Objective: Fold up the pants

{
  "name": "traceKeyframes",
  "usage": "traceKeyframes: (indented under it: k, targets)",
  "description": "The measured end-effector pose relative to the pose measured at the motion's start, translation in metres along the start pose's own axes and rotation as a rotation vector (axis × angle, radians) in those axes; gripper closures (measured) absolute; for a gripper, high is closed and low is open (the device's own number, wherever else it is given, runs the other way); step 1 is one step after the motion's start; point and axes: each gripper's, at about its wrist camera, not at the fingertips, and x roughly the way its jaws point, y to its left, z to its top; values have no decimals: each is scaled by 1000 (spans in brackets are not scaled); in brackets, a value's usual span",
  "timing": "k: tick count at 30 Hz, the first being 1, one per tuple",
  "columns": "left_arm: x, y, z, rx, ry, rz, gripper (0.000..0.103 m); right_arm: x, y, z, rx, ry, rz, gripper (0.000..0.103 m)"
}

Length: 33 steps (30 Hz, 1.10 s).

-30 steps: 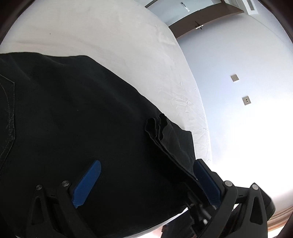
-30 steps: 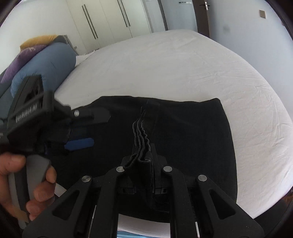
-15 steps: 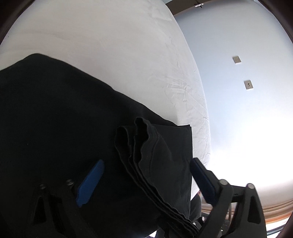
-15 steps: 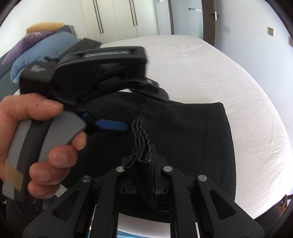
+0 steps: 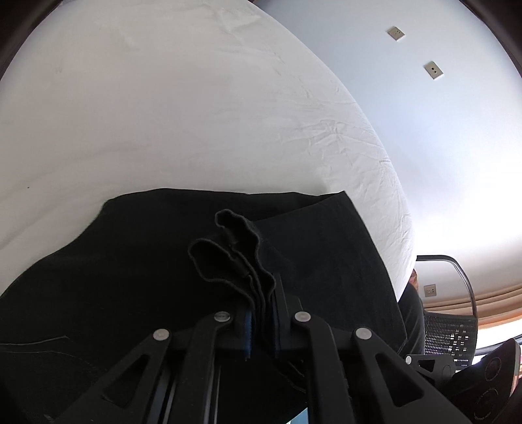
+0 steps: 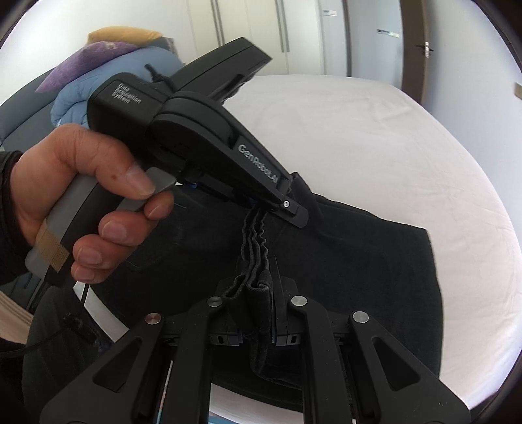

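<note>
Pants (image 5: 137, 280) lay on the bed (image 5: 163, 114); left gripper (image 5: 261, 321) had just snapped its jaws onto the bunched hem, right gripper (image 6: 259, 313) already clamped there — ready to fold.

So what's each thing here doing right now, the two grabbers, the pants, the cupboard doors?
Left gripper: fingers shut on the bunched pants edge; they have just been closing on it.
Right gripper: shut on the same layered edge.
Pants: black, partly folded, lying on the bed, pinched edge lifted.
Bed: white sheet, lightly wrinkled.
Wardrobe doors: closed.
Hand: gripping the left gripper's handle.
</note>
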Motion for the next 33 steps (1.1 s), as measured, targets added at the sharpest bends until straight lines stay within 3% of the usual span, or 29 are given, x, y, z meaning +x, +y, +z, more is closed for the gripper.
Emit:
traceKeyframes:
  k: [9,15,18,21,24,25,26,27,29,31,33]
  targets:
    - [-1,58,-24,-87,9,38,94,49,31,-5,-42,101,78,93]
    - [-2,69,-27,-100,-6,37,94,64,41,-11,-69,148,90,93]
    - [10,55,-28,-102,-10,45,92,74,46,-10,-77,170,89,91]
    - [17,54,-32,-106,-23,60,87,85,47,4,-95,196,79,90]
    - [15,58,-35,-109,-40,77,77,93,44,-3,-84,234,77,88]
    - [10,60,-36,-104,-51,104,66,90,40,-2,-60,235,98,87]
    - [4,60,-37,-92,-65,149,53,87,35,0,-40,240,121,78]
    - [-1,60,-38,-80,-82,181,52,82,30,0,-22,245,148,47]
    - [-13,59,-41,-86,-121,265,41,66,19,-1,26,231,203,8]
    - [-26,57,-43,-97,-171,349,38,44,8,-2,69,205,284,8]
    - [-41,50,-47,-104,-234,367,38,21,-6,0,104,183,364,8]
